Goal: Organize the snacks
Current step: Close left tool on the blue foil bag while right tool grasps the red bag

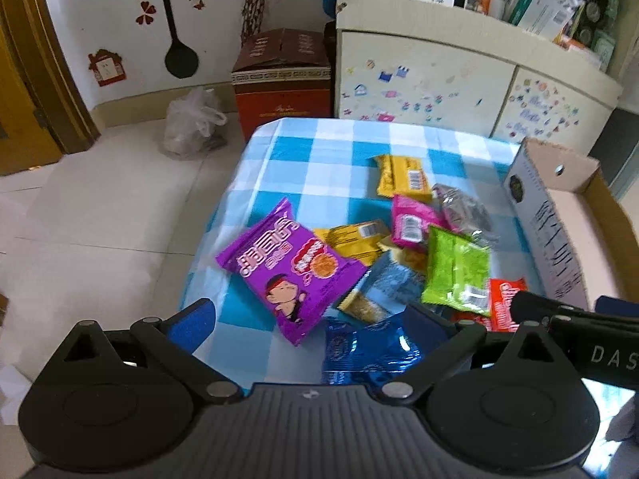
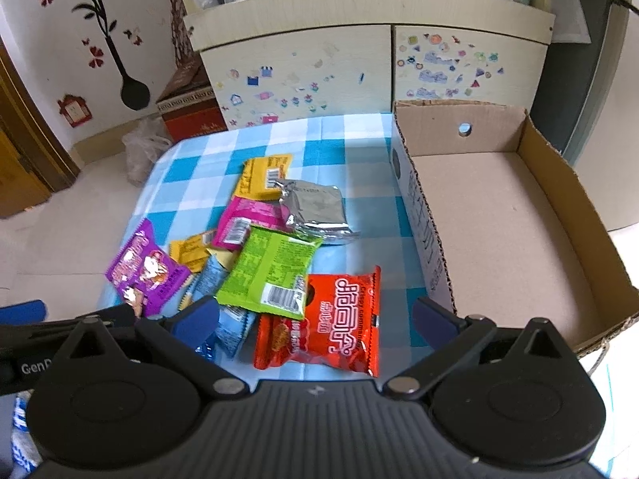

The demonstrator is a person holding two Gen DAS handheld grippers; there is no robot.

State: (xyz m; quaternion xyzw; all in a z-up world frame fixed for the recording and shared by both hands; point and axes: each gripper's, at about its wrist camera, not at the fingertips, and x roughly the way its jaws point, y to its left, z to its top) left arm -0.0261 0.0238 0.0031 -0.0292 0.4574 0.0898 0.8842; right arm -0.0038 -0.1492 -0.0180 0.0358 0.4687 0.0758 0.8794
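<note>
Both grippers, left [image 1: 309, 319] and right [image 2: 315, 315], hang wide open over the snack pile [image 2: 275, 247]; box [image 2: 499, 215] sits right, empty.

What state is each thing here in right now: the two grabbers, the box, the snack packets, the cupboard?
Left gripper: open, holding nothing.
Right gripper: open, over the red packet.
Cardboard box: open-topped, empty.
Purple packet: sealed, flat on the tablecloth.
Green packet: sealed, lying atop others.
Silver packet: sealed, crinkled.
Cupboard doors: shut.
</note>
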